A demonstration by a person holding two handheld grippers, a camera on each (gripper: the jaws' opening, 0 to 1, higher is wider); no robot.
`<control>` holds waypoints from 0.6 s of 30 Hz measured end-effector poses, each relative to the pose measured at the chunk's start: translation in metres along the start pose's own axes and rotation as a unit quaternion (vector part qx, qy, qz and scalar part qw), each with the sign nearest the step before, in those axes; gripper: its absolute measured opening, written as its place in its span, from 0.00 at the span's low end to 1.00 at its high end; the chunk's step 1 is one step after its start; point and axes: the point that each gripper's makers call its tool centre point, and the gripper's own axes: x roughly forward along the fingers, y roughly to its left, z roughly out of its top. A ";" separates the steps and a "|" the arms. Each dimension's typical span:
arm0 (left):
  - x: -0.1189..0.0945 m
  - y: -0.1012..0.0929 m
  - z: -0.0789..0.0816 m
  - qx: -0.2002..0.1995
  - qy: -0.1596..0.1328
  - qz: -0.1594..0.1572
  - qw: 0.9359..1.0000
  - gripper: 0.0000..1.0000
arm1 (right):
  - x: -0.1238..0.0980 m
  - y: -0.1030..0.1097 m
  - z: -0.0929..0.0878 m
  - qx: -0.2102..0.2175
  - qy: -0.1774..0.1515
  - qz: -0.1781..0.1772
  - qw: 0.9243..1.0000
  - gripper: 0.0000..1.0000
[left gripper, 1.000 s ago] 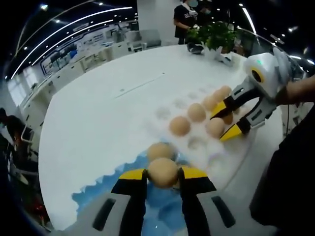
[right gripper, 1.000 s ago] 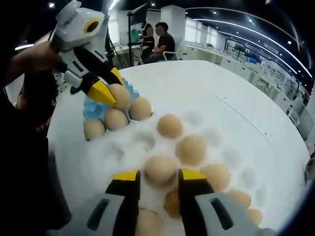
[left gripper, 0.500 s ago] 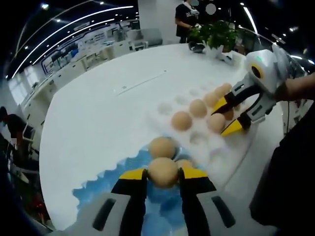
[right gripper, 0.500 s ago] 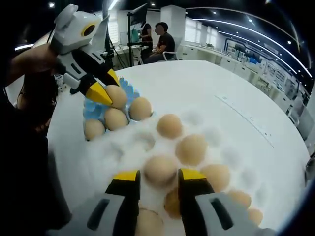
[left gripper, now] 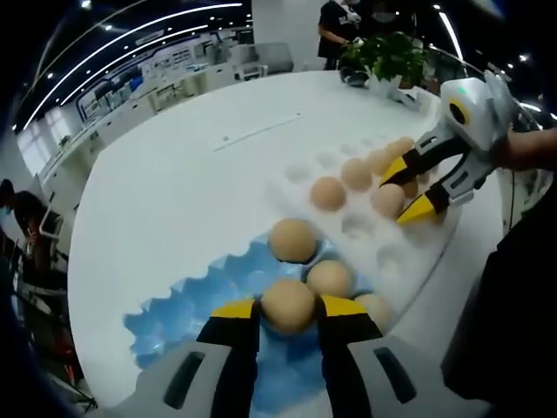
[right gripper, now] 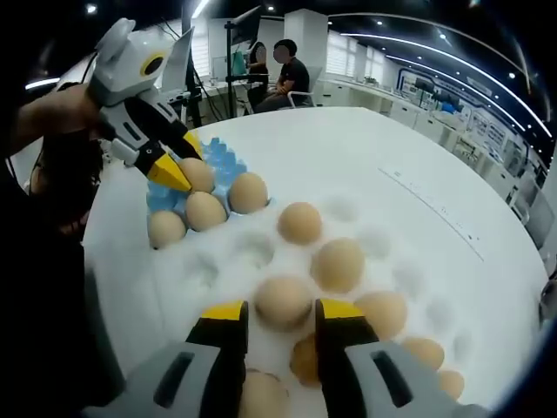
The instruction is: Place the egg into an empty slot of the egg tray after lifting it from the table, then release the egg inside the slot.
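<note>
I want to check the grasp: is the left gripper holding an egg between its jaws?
Yes, in the left gripper view the left gripper is shut on an egg above the blue tray.

A tan egg (left gripper: 288,305) sits low at centre of the left gripper view, apparently above the blue tray (left gripper: 187,300), while the white tray (right gripper: 261,252), part-filled with eggs, spans the right gripper view's middle.

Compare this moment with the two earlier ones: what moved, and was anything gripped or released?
The left gripper, shut on an egg, has pulled back over the blue tray, away from the white tray. Nothing was taken or let go. The right gripper stays around its egg in the white tray; the other eggs have not shifted.
</note>
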 end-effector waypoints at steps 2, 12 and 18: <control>0.002 0.001 -0.004 -0.004 0.005 0.001 1.000 0.26 | 0.000 0.000 0.000 0.000 0.000 0.000 1.000 0.32; 0.004 -0.001 -0.007 -0.002 0.012 -0.003 1.000 0.26 | 0.000 0.000 0.000 0.001 -0.001 0.000 1.000 0.32; 0.004 0.000 -0.007 -0.005 0.010 -0.004 1.000 0.26 | 0.000 0.001 0.000 0.001 -0.001 -0.001 1.000 0.32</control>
